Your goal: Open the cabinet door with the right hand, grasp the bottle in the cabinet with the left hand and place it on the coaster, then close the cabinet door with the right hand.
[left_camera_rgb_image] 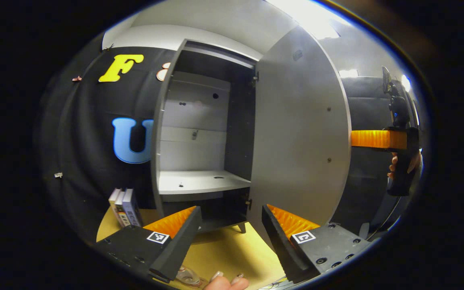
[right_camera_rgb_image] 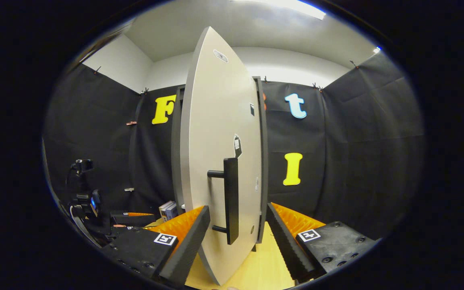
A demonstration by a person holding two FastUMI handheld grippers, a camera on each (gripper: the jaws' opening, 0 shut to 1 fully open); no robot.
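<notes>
With the cabinet door (right_camera_rgb_image: 220,161) swung open, both the left claw (left_camera_rgb_image: 232,241) and right claw (right_camera_rgb_image: 236,241) stand spread and empty. No bottle can be made out on the shelf (left_camera_rgb_image: 199,181); closing the door seems next, calling for the handle (right_camera_rgb_image: 230,199).

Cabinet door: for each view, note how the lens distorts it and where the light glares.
Left gripper view: cabinet door bulges, its right edge curved; ceiling light blows out white. Right gripper view: the door bows into a leaf shape; a bright strip glares at top.
</notes>
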